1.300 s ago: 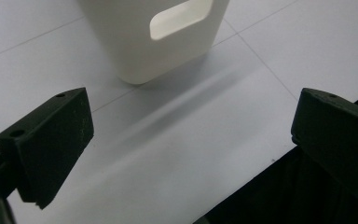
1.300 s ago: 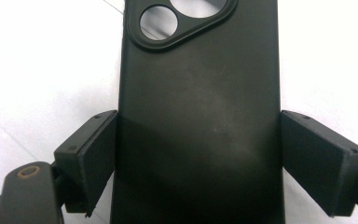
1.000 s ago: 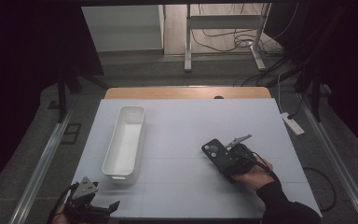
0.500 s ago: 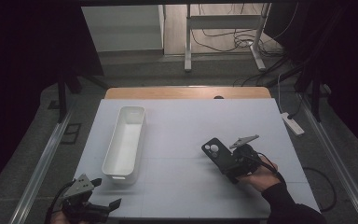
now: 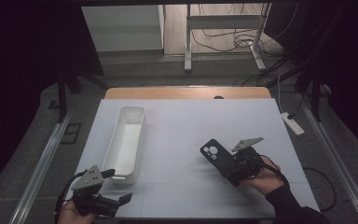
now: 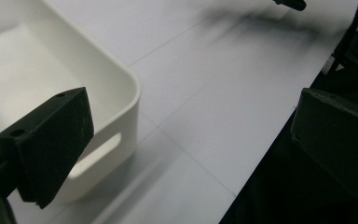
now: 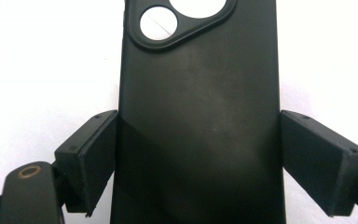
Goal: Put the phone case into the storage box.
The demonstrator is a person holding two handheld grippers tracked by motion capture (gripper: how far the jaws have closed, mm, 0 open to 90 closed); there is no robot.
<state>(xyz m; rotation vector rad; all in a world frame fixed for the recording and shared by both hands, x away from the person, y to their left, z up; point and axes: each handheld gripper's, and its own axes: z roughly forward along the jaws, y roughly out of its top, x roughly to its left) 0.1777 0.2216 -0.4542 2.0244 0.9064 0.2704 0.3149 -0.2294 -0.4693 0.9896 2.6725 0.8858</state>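
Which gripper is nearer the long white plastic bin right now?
Left. The left gripper hovers at the long white plastic bin's near end; the right gripper, clamped on a black phone case, is across the table.

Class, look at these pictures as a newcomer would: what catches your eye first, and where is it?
The black phone case, with its camera cut-outs, gripped across its sides by the right gripper at the table's right. Next, the long white tray lying empty at left of centre, with the left gripper, jaws wide open, at its near end.

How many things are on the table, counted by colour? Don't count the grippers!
White: 1, the bin
Black: 1, the phone case, held in the right gripper
Total: 2
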